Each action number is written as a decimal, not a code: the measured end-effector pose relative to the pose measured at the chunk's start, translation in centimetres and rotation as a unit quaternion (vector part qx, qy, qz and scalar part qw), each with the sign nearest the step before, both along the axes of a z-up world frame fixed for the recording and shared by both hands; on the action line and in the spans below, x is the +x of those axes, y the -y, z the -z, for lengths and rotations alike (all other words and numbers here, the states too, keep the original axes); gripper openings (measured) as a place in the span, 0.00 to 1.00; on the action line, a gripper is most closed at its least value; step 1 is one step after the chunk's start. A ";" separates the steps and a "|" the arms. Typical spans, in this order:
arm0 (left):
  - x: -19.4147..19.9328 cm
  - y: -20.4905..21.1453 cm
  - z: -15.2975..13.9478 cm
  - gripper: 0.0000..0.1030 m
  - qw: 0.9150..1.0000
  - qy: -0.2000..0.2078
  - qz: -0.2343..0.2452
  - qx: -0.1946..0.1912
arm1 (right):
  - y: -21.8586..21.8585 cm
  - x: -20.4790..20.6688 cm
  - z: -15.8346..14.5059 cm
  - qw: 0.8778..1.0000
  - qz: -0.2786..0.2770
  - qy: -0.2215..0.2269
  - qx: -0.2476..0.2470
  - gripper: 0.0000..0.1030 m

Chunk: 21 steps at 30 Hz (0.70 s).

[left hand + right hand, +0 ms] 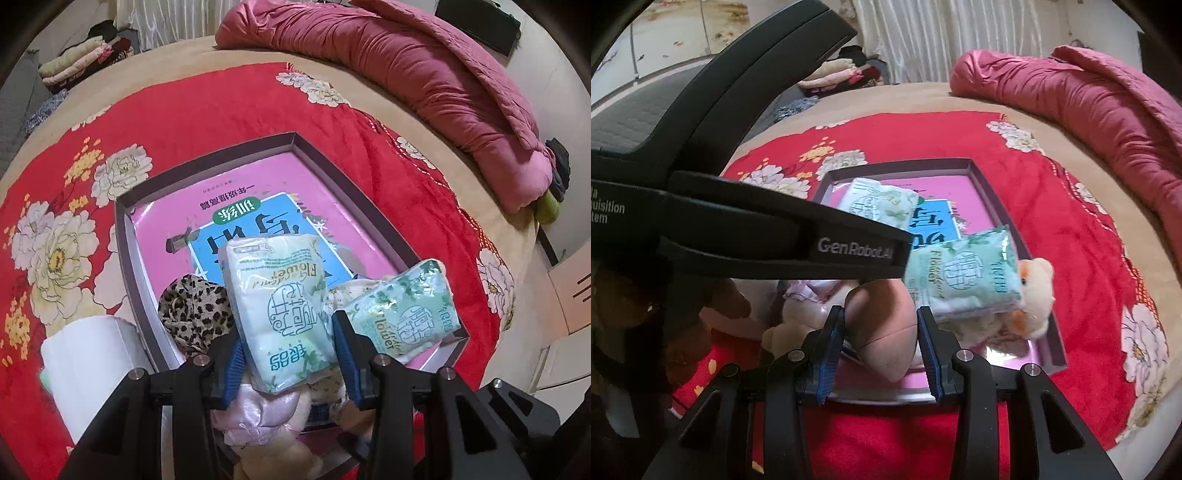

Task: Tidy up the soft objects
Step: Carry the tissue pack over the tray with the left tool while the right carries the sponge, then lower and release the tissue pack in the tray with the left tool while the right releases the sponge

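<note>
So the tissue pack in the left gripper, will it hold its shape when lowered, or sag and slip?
The tissue pack sticks out past the left gripper without drooping, so probably firm yet squashy. Its glossy wrapper looks slick; it might slide. Likely light.

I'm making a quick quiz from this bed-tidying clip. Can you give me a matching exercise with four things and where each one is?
Things:
1. tissue pack
2. second tissue pack
3. leopard-print cloth
4. pink quilt

Places:
A. bunched at the far edge of the bed
B. gripped in the left tool
C. lying in the box, to the right of the left tool
D. at the box's near-left corner, left of the held pack

Pairs: 1-B, 2-C, 3-D, 4-A
</note>
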State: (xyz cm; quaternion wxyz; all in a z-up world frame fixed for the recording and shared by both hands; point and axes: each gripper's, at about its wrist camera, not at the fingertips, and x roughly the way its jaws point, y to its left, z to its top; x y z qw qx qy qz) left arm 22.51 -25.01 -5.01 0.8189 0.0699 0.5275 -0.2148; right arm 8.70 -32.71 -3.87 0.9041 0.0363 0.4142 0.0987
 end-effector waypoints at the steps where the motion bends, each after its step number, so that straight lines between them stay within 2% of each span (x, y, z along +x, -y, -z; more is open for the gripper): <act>1: 0.1 -0.1 0.2 0.43 1.000 -0.004 -0.001 -0.002 | -0.1 0.1 0.1 1.000 -0.003 -0.001 0.002 0.40; 6: 0.6 -0.3 0.7 0.44 1.000 -0.012 -0.007 -0.001 | -1.2 0.3 0.4 1.000 -0.025 -0.005 -0.001 0.40; 9: 0.8 -0.6 0.9 0.44 1.000 -0.017 -0.013 -0.008 | -1.7 0.7 1.1 0.999 -0.035 -0.023 -0.004 0.40; 21: 1.0 -1.1 0.8 0.44 0.999 -0.025 -0.020 -0.013 | -1.6 1.4 1.5 0.999 -0.029 -0.037 -0.002 0.43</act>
